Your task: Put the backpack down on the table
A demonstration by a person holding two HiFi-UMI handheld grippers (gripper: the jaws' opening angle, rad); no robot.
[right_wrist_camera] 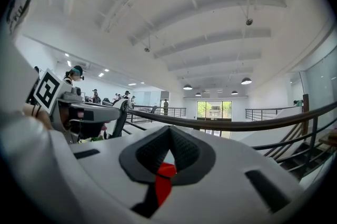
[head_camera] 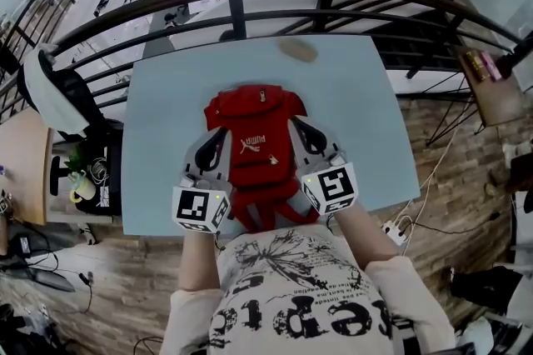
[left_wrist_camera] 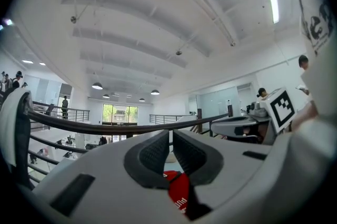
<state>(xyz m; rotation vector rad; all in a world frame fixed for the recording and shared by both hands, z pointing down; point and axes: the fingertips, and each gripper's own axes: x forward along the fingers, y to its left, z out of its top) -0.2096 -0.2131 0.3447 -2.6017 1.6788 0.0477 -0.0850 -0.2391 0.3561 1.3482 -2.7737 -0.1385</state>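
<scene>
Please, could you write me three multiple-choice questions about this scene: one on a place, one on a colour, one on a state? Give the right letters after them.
1. Where on the table lies the brown oval thing?
A. at the near edge
B. near the far edge, beyond the backpack
C. at the near left corner

2. What colour is the backpack?
A. blue
B. green
C. red

3. How are the left tool and the right tool?
A. both shut on backpack fabric
B. both wide open
C. one open, one shut

Answers: 1 B, the head view shows it past the backpack's top. 2 C, its body is red with white print. 3 A, each tool's own view shows red fabric pinched between closed jaws.
</scene>
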